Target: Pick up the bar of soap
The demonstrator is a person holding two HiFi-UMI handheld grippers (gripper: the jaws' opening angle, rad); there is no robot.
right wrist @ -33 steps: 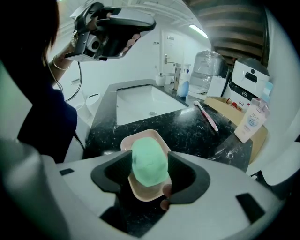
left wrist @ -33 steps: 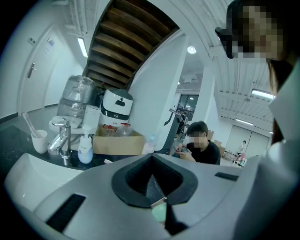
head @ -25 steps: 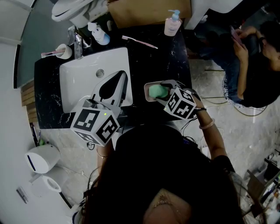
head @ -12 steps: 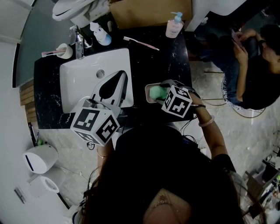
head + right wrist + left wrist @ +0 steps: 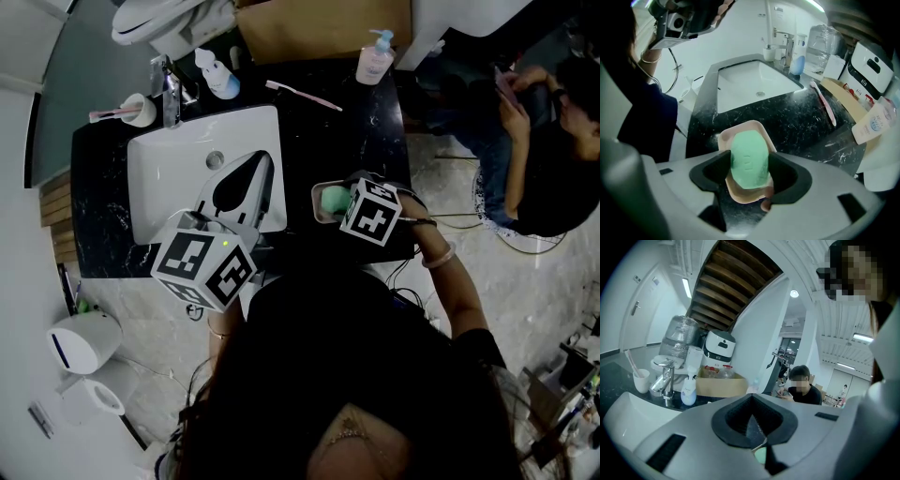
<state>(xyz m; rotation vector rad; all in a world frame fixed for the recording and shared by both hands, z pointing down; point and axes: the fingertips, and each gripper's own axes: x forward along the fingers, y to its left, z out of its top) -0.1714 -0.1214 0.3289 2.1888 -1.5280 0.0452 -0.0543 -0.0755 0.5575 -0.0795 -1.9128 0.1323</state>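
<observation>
**At the black counter: clamping on the soap**

Looking down on a black marble counter with a white sink set into its left half. Reaching in over the front edge with the right gripper, just right of the sink. Squeezing the green soap between the black pads, pressing on both of its long sides. Catching it right in its place, lying in a pale dish near the counter's front edge and not raised off it.

Holding the left gripper out over the near side of the sink, with fingers pressed together on nothing.

Taking in the back of the counter from left to right: a cup just left of the faucet, then a pink toothbrush lying flat on the marble, then a pump bottle standing upright at the far right corner. Noting a person in dark clothes well off to the right, beyond the counter's end.
</observation>
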